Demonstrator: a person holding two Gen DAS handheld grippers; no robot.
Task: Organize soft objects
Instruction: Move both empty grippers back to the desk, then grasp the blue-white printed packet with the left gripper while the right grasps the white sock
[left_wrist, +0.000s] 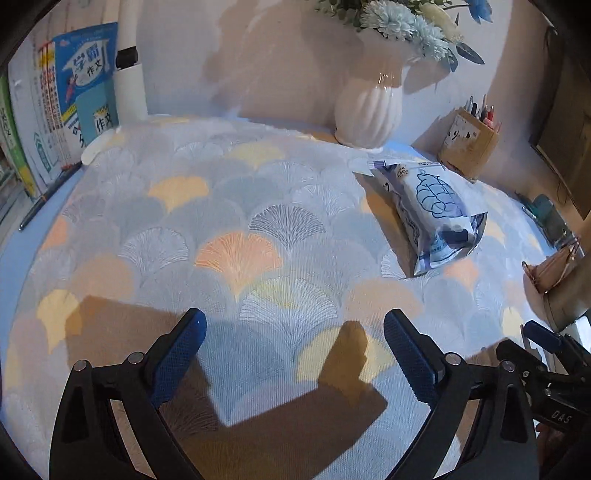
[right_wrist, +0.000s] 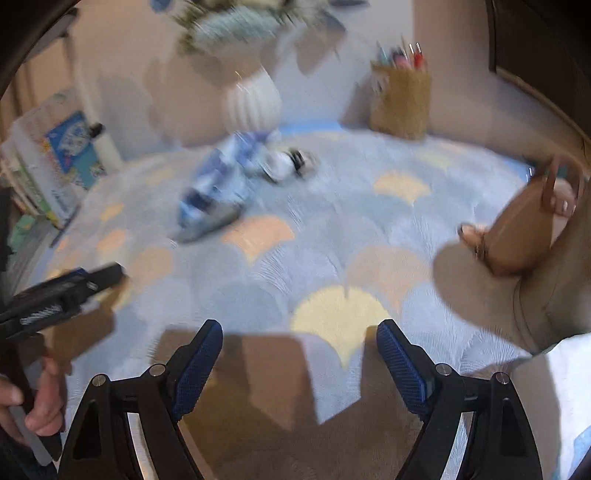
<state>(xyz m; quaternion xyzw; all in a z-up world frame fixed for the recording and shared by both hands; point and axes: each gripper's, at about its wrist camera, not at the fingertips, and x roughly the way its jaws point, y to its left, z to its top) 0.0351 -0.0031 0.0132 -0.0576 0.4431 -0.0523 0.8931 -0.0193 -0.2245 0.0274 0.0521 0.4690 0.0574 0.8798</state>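
Fan-patterned cloth (left_wrist: 236, 206); vase (left_wrist: 369, 107) behind blue packet (left_wrist: 436, 210), perhaps socks (right_wrist: 284, 164) beside

The left tool (left_wrist: 295, 354) hovered with jaws wide and empty over the patterned bench (left_wrist: 236, 229); a blue-white packet (left_wrist: 432, 210) lay near a white vase (left_wrist: 369, 110).

Place: a home study desk.
Surface: covered by a pale cloth (left_wrist: 236, 206) printed with grey, orange and yellow fan leaves.
Books: colourful schoolbooks (left_wrist: 79, 88) standing upright at the wall.
Stationery: brown cardboard pen holder (left_wrist: 467, 146) filled with pens.
Decoration: white ribbed ceramic vase (left_wrist: 369, 107) with blue-white flowers.
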